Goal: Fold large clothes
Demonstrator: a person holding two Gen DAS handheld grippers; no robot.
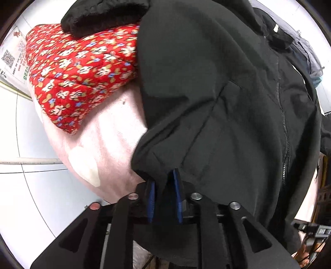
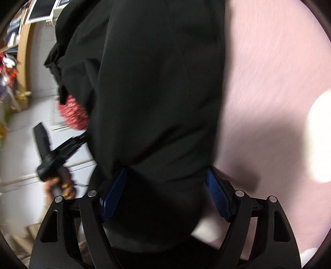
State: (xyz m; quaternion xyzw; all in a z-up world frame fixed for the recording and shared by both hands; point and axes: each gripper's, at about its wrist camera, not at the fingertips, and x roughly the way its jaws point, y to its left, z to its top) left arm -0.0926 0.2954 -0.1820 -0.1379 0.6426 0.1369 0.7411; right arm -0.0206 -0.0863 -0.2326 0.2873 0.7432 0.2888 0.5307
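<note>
black jacket (image 1: 217, 93) sprawled over pink bedsheet (image 1: 111, 140), zipper running down right side. left gripper (image 1: 164, 194) at jacket's lower edge, blue pads (image 1: 152, 198) only narrowly apart, fold of fabric bunched between them, can't tell if they actually pinch it. right gripper (image 2: 165, 192) jaws wide, jacket cloth (image 2: 155, 93) filling gap, pads not squeezing. red floral quilt (image 1: 82, 72) just beside jacket, partly tucked under it, dark fleece thing (image 1: 103, 16) on top.
</note>
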